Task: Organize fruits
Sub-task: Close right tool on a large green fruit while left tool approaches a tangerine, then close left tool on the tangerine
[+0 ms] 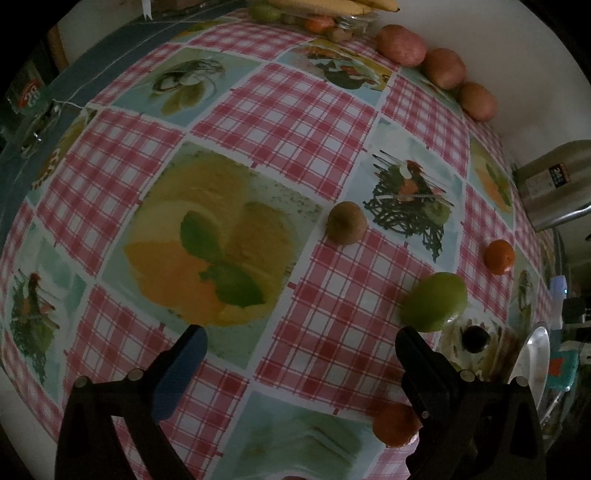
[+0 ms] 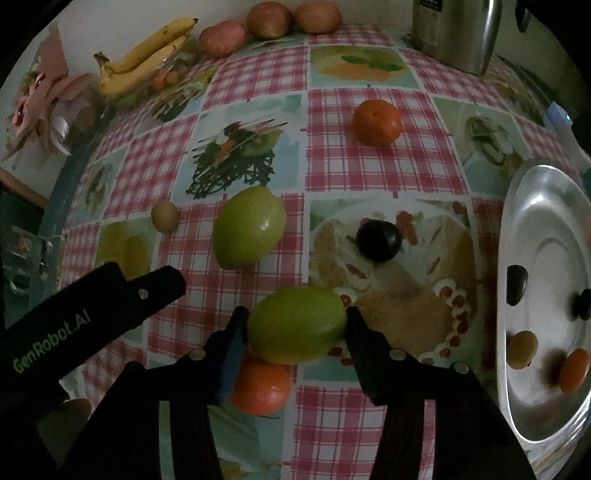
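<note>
Closing on the near green fruit (image 2: 297, 325) with our right tongs (image 2: 295, 326): both pads look seated on its flanks, one each side at the widest part, jaws a bit under half open. It sits low over the worktop (image 2: 258, 74), partly over an orange (image 2: 260, 387) just behind; we can't tell whether it's lifted or resting.

Handling guess: firm, smooth waxy skin, rounded, moderate weight, so it can squirt out if we pinch off-centre. We'd keep the hold across the middle, pressure light enough not to bruise.

Our left tongs (image 1: 299, 362) hang wide open over bare cloth, nothing between the jaws.

Further out: second green fruit (image 2: 249, 227), dark plum (image 2: 378, 240), kiwi (image 2: 165, 216), second orange (image 2: 376, 122), all loose and well apart. Metal plate (image 2: 524, 236) at the right edge already holds several small fruits, probably the drop spot. Its rim is raised, so we'd lift clear before crossing. Bananas (image 2: 144, 59) and reddish fruits (image 2: 269, 20) sit along the far wall.
</note>
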Tool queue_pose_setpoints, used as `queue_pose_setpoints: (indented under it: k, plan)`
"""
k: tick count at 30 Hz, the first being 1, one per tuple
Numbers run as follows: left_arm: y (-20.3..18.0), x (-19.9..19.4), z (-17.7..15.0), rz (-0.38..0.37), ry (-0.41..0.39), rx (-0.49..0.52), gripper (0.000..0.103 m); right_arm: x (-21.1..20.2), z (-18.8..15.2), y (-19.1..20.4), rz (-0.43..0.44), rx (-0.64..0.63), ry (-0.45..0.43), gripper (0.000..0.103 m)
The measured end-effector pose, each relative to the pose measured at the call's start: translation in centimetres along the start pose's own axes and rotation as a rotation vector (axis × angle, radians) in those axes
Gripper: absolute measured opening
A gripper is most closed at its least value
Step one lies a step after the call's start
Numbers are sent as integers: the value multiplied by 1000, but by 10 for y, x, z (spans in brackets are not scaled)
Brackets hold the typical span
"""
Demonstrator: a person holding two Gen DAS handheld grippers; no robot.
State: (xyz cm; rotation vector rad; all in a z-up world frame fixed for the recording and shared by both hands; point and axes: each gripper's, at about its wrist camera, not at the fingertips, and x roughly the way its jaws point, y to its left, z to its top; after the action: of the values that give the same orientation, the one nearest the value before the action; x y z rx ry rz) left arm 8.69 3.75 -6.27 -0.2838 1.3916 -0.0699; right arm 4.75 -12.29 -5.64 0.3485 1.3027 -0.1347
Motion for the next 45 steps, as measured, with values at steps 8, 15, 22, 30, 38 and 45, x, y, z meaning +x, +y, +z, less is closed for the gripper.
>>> queue_pose_setpoints:
  k: [8,15,22,30,38,45]
  plan:
    - [-4,-2,0,-3,-4,14,103,0,-2,0,14,17,0,54]
    - [-7,-3,0,-17,2,29,103,-10,-7,-12,42,68,-10,54]
    - [-24,-2,-7,-23,3,59,102,-46,-6,-34,19,123,-76,54]
    - [-54,-1,-24,-41,19,142,99,-64,-19,-71,-13,220,-77,54]
    - [-75,5,-49,-64,68,215,86,-73,-26,-83,-3,261,-90,54]
    - [-90,21,-60,-42,109,273,76,-76,-30,-86,8,265,-85,54]
